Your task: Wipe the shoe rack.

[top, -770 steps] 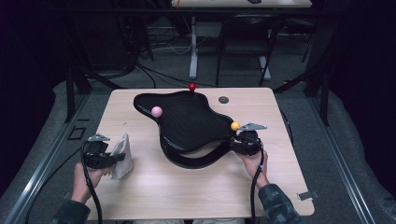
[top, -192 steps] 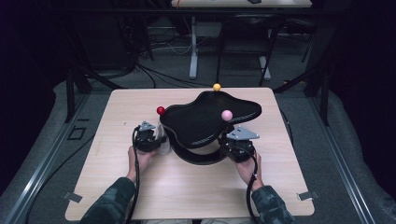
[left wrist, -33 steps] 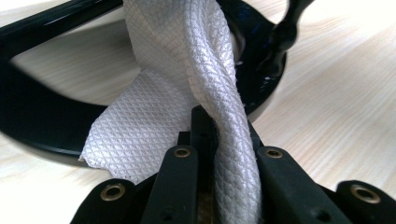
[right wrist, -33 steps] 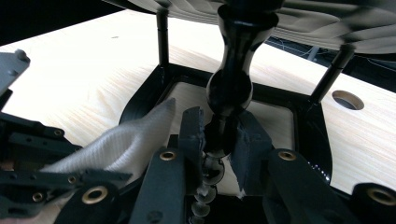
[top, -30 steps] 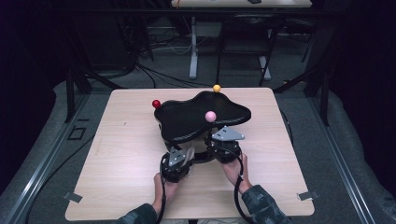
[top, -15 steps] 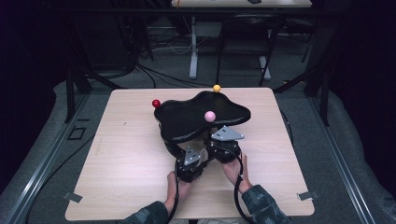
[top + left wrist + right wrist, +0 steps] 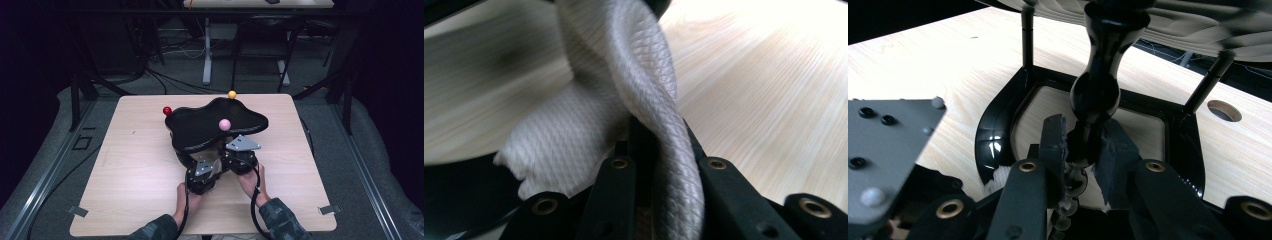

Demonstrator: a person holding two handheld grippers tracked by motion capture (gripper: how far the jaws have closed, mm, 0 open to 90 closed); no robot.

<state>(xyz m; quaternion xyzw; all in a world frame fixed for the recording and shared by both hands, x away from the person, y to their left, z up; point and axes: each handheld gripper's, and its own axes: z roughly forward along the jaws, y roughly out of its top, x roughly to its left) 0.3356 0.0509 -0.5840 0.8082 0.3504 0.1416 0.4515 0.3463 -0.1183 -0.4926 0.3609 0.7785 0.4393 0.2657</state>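
A glossy black stand with a wavy top (image 7: 210,127) sits mid-table, carrying a red ball (image 7: 167,110), an orange ball (image 7: 232,94) and a pink ball (image 7: 224,124). My left gripper (image 7: 202,172) is at the stand's near base, shut on a white woven cloth (image 7: 574,140) that drapes over its jaws (image 7: 644,135). Just to its right, my right gripper (image 7: 240,155) reaches under the top. In the right gripper view its jaws (image 7: 1083,137) are shut on the lower end of a black turned post (image 7: 1098,90) above the stand's base frame (image 7: 998,115).
The wooden table (image 7: 125,165) has bare room left, right and in front of the stand. A round hole (image 7: 1224,110) lies in the tabletop past the base. The left gripper's grey plate (image 7: 888,145) crowds close beside the right gripper. Desk legs and cables stand beyond the far edge.
My left gripper with the cloth has slid a little to the right along the stand's near base, closer to the right gripper. The right gripper and the stand have kept still.
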